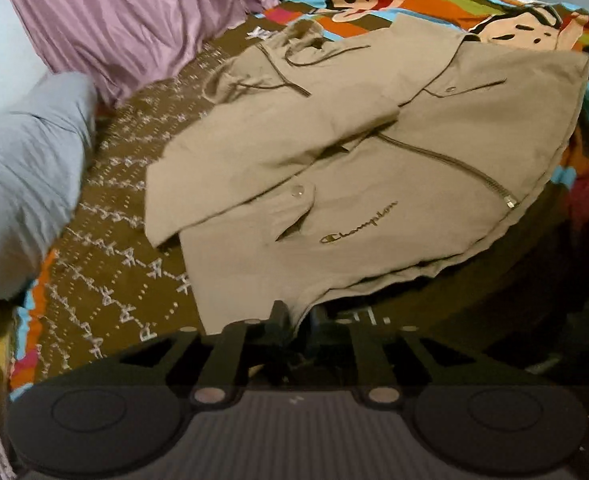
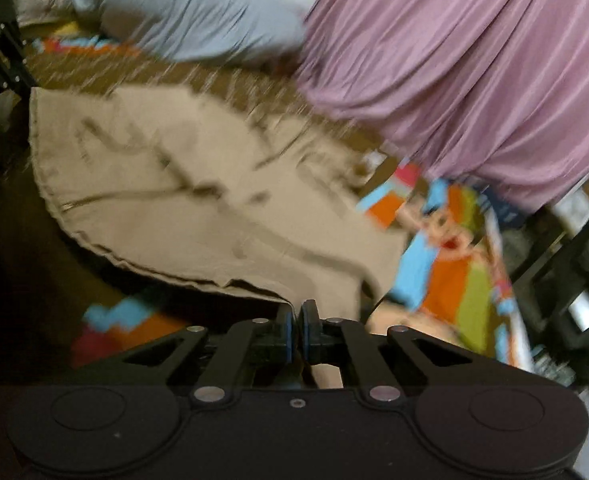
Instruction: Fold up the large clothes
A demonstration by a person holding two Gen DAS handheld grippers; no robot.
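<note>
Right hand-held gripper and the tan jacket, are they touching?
Touching. The right wrist view shows the right hand-held gripper shut on the tan jacket edge.

In the left wrist view, the word "Champion" is embroidered in dark script on the beige jacket [image 1: 354, 152], a little right of and below the frame's centre. Pale marks that look like letters run in rows on the brown bedsheet [image 1: 106, 280] at lower left, but they cannot be read. The right wrist view is too blurred for any text.
</note>
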